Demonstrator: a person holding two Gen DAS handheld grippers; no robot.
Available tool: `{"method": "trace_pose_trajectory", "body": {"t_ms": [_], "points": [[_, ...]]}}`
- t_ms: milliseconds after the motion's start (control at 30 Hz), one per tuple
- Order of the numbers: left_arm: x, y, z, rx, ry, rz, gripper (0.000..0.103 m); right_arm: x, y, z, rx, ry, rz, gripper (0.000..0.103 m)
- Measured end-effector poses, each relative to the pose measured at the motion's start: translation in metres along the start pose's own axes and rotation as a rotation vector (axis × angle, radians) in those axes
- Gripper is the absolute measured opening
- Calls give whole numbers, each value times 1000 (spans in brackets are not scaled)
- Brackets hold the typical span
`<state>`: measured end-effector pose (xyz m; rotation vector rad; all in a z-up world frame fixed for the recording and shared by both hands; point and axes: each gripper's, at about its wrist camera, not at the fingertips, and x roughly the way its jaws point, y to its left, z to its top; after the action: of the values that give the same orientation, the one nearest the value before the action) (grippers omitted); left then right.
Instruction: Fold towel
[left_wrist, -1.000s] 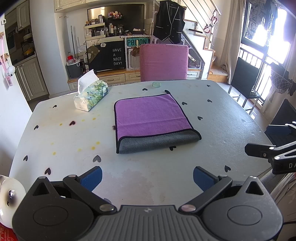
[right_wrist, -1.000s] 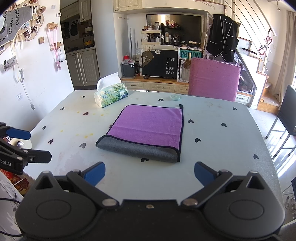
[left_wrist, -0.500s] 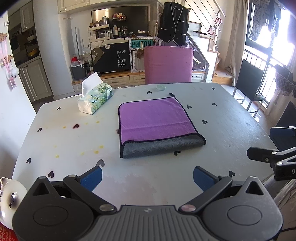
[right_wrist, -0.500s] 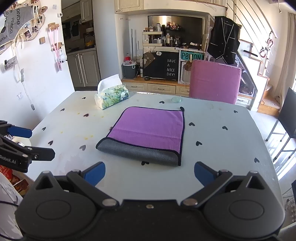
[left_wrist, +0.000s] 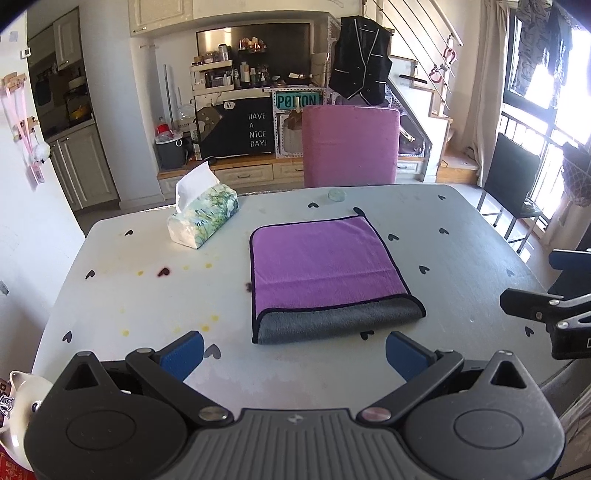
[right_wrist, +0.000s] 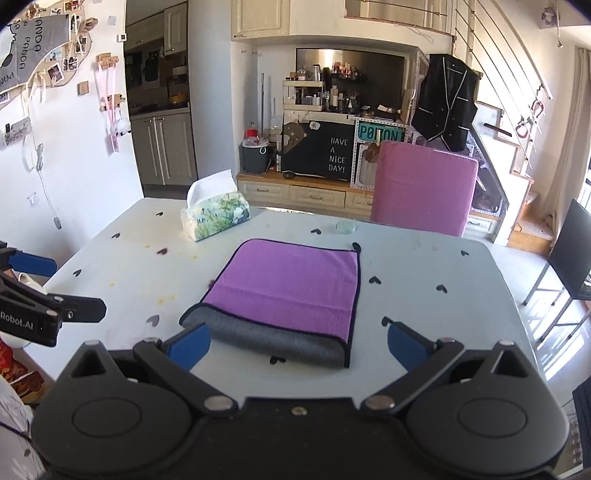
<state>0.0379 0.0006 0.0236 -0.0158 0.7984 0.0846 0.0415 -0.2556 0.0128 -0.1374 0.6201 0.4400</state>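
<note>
- Towel (left_wrist: 325, 273) lies flat on the table (left_wrist: 461, 258), purple face up, with a grey band rolled along its near edge; it looks folded over once, a black trim running round it.
- Tissue box (left_wrist: 203, 218) sits off the towel's far left corner, well apart, and a small round disc (left_wrist: 336, 195) rests just beyond the towel's far edge.
- Left gripper (left_wrist: 291, 350) hovers above the table on the near side of the towel, its fingers (left_wrist: 183, 352) spread wide and grasping nothing.
- Right gripper (right_wrist: 295, 345) also hangs short of the towel's near edge, fingers (right_wrist: 406, 345) parted and empty; its left finger overlaps the grey band's corner in the right wrist view, but whether it touches is unclear.
- Judgement: one fold seems done and a second, side to side, would be next.
- To do it well, I would bring each gripper down on one corner of the same short side of the towel, near and far, and pinch through both layers so they do not slip apart.
- Lift only enough to clear the table, carry that side across to the opposite edge, and match the black trim lines before letting go.
- Keep both grippers level with each other, or the fold skews.
- The grey roll is bulky, so press it flat first.
</note>
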Motion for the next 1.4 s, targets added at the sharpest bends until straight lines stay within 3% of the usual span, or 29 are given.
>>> {"method": "trace_pose_trajectory", "body": {"t_ms": [933,1400], "points": [[65,31,64,-47,-24,101,103,65,-17,67,10,4,54,102],[124,41,85,-63,18,86,103,126,-32,79,45,27,64,102]]}}
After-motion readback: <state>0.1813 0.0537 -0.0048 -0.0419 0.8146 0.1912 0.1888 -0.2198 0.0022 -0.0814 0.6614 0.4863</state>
